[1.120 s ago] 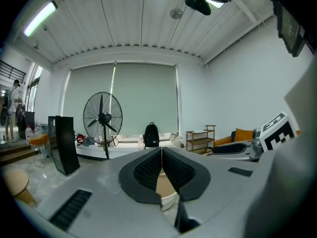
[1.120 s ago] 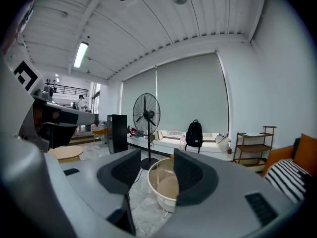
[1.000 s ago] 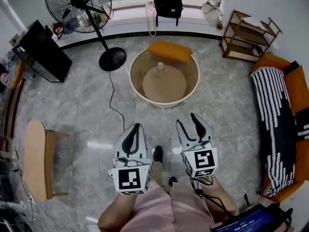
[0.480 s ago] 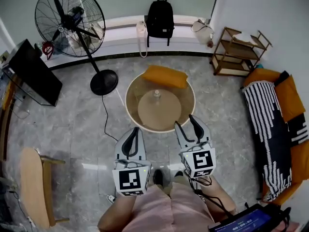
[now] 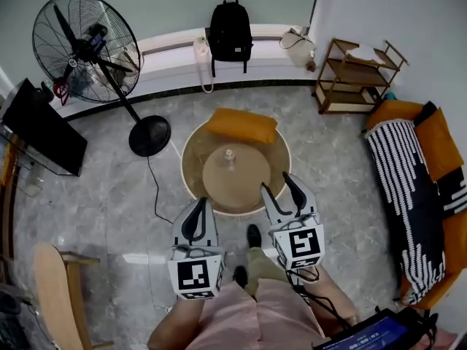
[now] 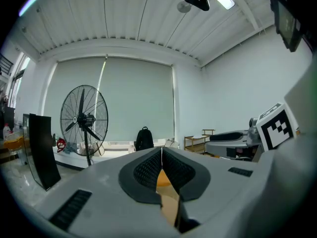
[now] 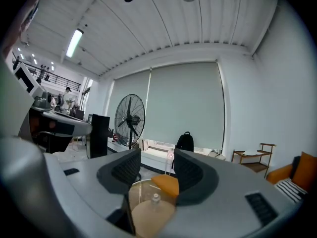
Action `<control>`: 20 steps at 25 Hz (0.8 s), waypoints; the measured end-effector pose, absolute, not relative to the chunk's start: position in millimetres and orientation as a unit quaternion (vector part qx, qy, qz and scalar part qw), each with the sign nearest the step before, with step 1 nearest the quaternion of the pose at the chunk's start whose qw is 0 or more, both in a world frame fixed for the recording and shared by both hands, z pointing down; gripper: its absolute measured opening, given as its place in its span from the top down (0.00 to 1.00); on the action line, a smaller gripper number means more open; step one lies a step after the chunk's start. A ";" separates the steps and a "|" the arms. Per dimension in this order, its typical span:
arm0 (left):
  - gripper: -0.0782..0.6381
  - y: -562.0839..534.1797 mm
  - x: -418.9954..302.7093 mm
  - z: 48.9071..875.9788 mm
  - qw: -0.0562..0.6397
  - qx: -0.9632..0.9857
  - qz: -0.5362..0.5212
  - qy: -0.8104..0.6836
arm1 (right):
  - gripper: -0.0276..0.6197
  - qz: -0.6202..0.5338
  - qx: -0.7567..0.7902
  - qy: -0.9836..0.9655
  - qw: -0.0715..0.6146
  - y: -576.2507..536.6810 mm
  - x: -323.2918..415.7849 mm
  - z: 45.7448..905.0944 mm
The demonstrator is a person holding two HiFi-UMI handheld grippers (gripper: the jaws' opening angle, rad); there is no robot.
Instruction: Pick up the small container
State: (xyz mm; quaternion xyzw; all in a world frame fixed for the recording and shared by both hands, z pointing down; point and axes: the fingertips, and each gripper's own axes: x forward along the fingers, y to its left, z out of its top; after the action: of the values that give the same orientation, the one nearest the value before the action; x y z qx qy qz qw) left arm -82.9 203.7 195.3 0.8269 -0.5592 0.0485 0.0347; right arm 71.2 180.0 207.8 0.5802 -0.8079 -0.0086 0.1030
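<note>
The small container [image 5: 229,155] is a tiny clear bottle standing on the round glass table [image 5: 191,168], near its middle; the right gripper view shows the small container [image 7: 156,198] between the jaws, still far off. My left gripper [image 5: 198,211] hangs over the floor just short of the table's near rim, jaws together and empty. My right gripper [image 5: 280,184] reaches the table's near right rim, jaws apart with nothing between them. In the left gripper view the left gripper [image 6: 161,152] shows its pads touching.
An orange cushion [image 5: 241,125] lies on the table's far edge. A standing fan [image 5: 80,39] is at the back left, a black backpack [image 5: 230,26] against the wall, a wooden shelf [image 5: 353,75] at the back right, a striped sofa [image 5: 410,195] at right.
The view has advanced toward the table; both grippers are now closer to its near rim. Neither gripper's jaws have changed.
</note>
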 end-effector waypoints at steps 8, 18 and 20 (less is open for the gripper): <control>0.87 121.5 -44.0 195.2 0.027 0.826 0.073 -0.558 | 0.63 0.025 0.568 -0.819 0.078 88.1 102.2 220.6; 0.87 46.7 -38.8 190.8 0.025 0.793 0.084 -0.603 | 0.63 0.037 0.520 -0.850 0.075 -1.9 103.1 227.7; 0.87 39.0 -44.2 194.0 0.031 0.785 0.085 -0.613 | 0.63 0.040 0.509 -0.856 0.081 -10.5 97.7 232.6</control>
State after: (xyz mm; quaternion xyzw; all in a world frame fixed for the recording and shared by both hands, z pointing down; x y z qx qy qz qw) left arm -44.2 39.0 194.0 0.7847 -0.6133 0.0846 0.0306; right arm 97.7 -10.5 232.6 0.5093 -0.8558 0.0403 0.0807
